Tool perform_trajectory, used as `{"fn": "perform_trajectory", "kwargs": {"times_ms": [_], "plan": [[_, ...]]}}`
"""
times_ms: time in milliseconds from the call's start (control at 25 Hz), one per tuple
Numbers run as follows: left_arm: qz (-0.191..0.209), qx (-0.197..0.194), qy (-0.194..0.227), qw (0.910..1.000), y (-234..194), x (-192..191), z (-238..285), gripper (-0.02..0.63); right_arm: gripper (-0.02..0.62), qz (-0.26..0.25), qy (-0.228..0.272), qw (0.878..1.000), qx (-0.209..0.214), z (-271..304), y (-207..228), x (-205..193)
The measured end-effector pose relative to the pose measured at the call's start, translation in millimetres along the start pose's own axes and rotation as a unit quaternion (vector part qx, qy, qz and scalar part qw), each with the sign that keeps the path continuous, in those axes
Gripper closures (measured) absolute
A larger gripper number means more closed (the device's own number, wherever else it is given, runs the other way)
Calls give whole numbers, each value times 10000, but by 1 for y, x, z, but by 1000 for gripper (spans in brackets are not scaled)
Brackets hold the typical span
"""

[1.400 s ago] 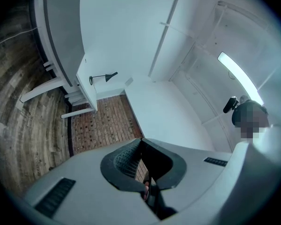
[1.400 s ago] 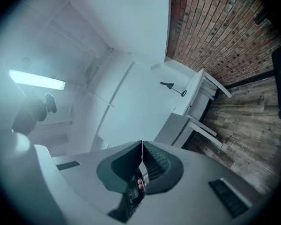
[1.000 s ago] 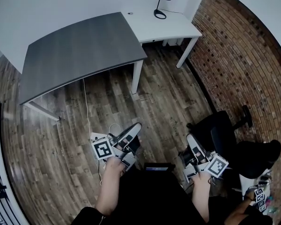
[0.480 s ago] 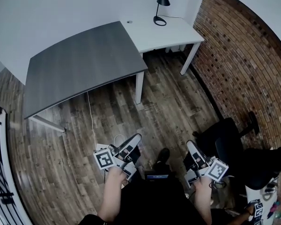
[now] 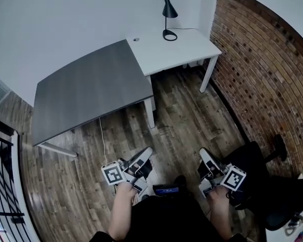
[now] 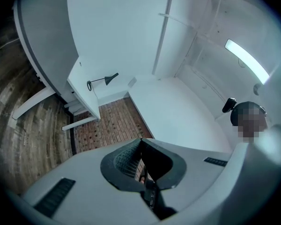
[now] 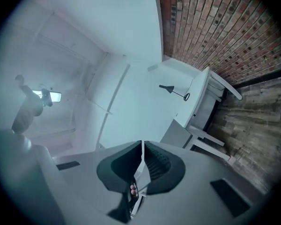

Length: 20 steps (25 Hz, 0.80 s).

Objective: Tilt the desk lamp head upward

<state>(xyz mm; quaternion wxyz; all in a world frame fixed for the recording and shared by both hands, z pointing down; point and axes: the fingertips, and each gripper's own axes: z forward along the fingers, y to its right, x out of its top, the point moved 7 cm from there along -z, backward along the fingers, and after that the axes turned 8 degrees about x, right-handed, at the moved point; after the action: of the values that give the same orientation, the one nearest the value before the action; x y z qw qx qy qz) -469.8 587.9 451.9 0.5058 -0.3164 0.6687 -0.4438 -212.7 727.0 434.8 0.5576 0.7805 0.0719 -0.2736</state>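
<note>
Grey plastic and black ribbed pads are filling the bottom of both gripper views: the left gripper (image 6: 140,142) is showing its jaws pressed together at the tips with nothing between them, and the right gripper (image 7: 142,145) is likewise holding its jaws closed to a thin slit, empty. In the head view the left gripper (image 5: 145,152) and the right gripper (image 5: 204,154) are hanging low in front of the person's body, each pointing forward over the wooden plank floor (image 5: 182,115), well apart from any furniture. A black office chair (image 5: 265,185) is sitting just beside the right gripper, and a thin white cable (image 5: 102,135) is trailing down from the grey desk (image 5: 91,84) towards the left one. The grey desk is butting against a white desk (image 5: 184,49) in the corner where the white wall is meeting a red brick wall (image 5: 262,69). The black desk lamp (image 5: 166,13) is standing near the back edge of the white desk, far from both grippers, on a ring-shaped base with its cone head pointing downward. Both gripper views are catching the same desk lamp (image 6: 103,81) (image 7: 175,92) small and distant. A black railing (image 5: 2,185) is edging the far left.
</note>
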Motion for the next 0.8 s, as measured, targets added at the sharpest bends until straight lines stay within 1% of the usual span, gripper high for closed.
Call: {"fn": "perform_trajectory", "kwargs": {"times_ms": [200,320,520,680,800], "plan": [[73,156,-100,9998,-1,-5,48,595,580,-14,137,9999,73,-16,20,45],[182,176,-249,9994,1,-8,75,595,580,-23,252,9997,47,-27,33,65],[141,229,-421,9988,-3,-16,107,595,580,71,402,9992,-35,-43,48,82],[135,227,-563,9981,-10,-11,134,595,580,103,484,9987,-137,-42,58,93],[-54,124,-689,9975,-25,-5,156,595,580,87,530,9982,-283,-36,68,98]]}}
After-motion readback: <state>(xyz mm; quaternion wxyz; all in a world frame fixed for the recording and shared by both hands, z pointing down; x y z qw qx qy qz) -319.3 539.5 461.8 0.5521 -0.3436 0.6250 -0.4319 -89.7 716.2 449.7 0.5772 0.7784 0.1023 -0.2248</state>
